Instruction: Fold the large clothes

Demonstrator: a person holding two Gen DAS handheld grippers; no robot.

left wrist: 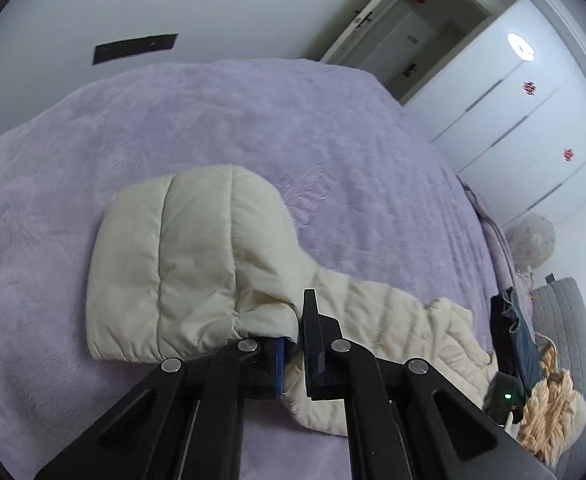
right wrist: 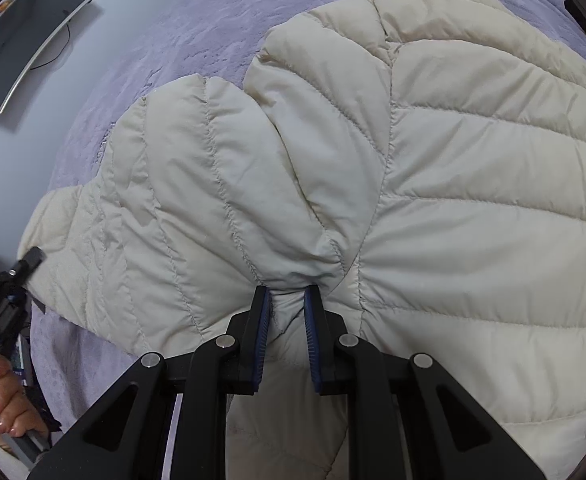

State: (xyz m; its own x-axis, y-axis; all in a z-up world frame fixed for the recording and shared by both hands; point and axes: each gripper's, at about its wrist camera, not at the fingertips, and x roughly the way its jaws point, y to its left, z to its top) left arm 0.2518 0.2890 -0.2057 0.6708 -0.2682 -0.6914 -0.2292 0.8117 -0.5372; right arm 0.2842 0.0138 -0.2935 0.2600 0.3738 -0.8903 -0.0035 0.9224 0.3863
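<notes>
A cream quilted puffer jacket (right wrist: 453, 200) lies spread on a bed under a purple blanket (right wrist: 173, 40). My right gripper (right wrist: 287, 292) points down at it, its blue pads shut on a bunched pinch of fabric where a sleeve meets the body. In the left wrist view the jacket's hood (left wrist: 181, 260) rests on the blanket (left wrist: 253, 120) and a sleeve (left wrist: 393, 320) runs off to the right. My left gripper (left wrist: 293, 320) is shut on the hood's gathered edge; fabric hides its left fingertip. The left gripper (right wrist: 29, 264) also shows at the jacket's left edge, held by a hand (right wrist: 5, 400).
White wardrobe doors (left wrist: 513, 120) and an open doorway (left wrist: 413, 40) stand beyond the bed. Dark clothes (left wrist: 509, 332) and a tan knitted piece (left wrist: 549, 400) lie at the bed's right edge, by a grey cushion (left wrist: 565, 320) and a fan (left wrist: 533, 240). A dark screen (right wrist: 25, 36) sits far left.
</notes>
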